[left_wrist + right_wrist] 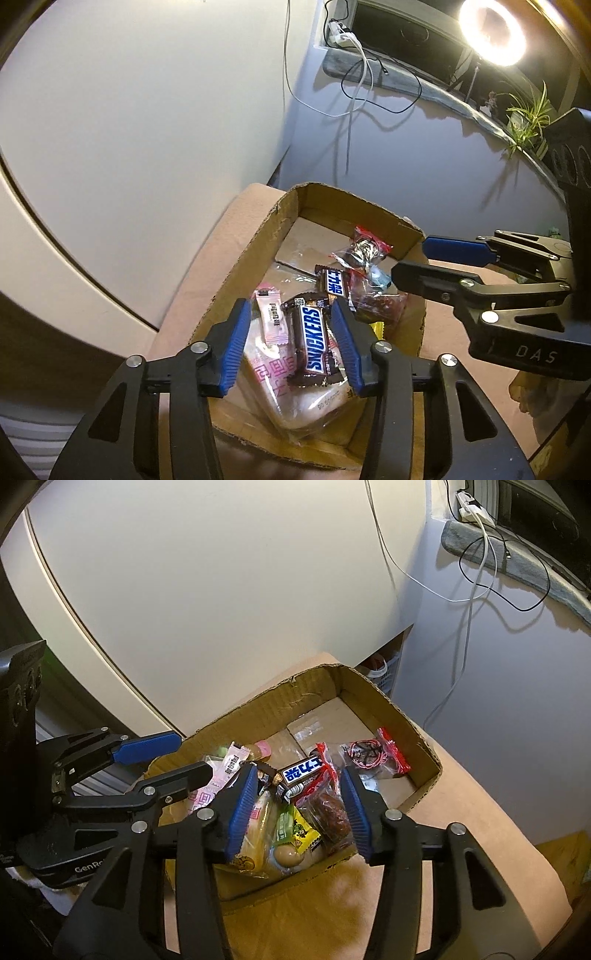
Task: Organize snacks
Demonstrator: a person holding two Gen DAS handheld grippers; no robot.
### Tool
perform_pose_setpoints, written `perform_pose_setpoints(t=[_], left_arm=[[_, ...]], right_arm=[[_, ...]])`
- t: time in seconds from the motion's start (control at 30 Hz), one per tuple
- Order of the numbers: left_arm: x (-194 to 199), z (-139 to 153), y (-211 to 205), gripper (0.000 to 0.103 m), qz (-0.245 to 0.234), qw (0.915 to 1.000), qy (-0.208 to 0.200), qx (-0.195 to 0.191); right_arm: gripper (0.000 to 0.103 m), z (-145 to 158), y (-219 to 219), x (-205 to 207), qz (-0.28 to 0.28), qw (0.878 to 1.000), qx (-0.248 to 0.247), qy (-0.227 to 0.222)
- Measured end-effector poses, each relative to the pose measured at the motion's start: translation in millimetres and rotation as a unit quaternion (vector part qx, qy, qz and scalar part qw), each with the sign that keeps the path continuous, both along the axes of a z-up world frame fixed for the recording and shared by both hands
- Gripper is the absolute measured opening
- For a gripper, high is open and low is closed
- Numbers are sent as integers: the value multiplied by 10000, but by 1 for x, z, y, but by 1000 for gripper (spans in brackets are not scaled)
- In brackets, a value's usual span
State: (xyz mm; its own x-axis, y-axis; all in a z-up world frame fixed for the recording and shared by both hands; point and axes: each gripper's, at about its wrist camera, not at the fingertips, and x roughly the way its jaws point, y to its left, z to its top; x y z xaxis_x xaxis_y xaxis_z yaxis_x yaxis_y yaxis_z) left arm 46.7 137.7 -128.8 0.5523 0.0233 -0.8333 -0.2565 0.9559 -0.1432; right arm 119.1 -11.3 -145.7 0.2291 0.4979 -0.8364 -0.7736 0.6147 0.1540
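- The snacks lie heaped in an open cardboard box [236,280] that sits on a pinkish cushion [480,812]; I judge the box to be the collecting place for the task, since wrappers of several kinds are piled at its near end while the far end is mostly bare floor.
- A chocolate bar [314,339] rests on top of a pale bread packet [306,402], with a small pink sachet [271,317] beside it; this looks like loose dropping, not neat stacking.
- The left claw [290,343] hangs over the near end of the box, its jaws partly apart on either side of the chocolate bar. The pads do not appear to press on the wrapper, so I take it as let go, not gripped.
- The right claw [299,808] is likewise partly apart, above a green-and-yellow packet [295,830], a dark snack in clear wrap [332,816] and a second chocolate bar [301,771]. Nothing is clamped between its pads.
- Both claws point steeply down into the box, close together, each visible in the other's view.
- A red-edged clear bag [373,755] lies apart toward the far end.
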Motion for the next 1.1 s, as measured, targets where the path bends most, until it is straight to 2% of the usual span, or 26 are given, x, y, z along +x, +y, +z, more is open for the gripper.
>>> perform_pose_setpoints(t=[0.17, 0.27, 0.37, 0.47, 0.67, 0.8, 0.97, 1.1], left_arm=[[-6, 2, -1, 48, 24, 10000, 31, 10], [-10, 4, -2, 51, 28, 10000, 68, 11], [-16, 6, -4, 57, 82, 9999, 117, 19], [-22, 9, -6, 59, 119, 9998, 140, 62], [-33, 12, -13, 64, 158, 9996, 188, 133], [-43, 15, -18, 65, 181, 9995, 187, 203], [-54, 21, -24, 66, 258, 9990, 170, 307], [-59, 25, -27, 71, 342, 9988, 148, 322]], right_arm=[[56, 4, -7, -2, -78, 10000, -7, -23], [62, 7, -14, -6, -115, 9999, -1, -46], [63, 8, -21, -13, -151, 9999, -33, -71], [69, 9, -30, -20, -203, 9998, -32, -56], [70, 12, -44, -35, -259, 9995, -100, -131], [78, 16, -56, -45, -348, 9991, -90, -216], [78, 20, -73, -55, -563, 9982, -26, -213], [81, 26, -84, -62, -704, 9970, -11, -312]])
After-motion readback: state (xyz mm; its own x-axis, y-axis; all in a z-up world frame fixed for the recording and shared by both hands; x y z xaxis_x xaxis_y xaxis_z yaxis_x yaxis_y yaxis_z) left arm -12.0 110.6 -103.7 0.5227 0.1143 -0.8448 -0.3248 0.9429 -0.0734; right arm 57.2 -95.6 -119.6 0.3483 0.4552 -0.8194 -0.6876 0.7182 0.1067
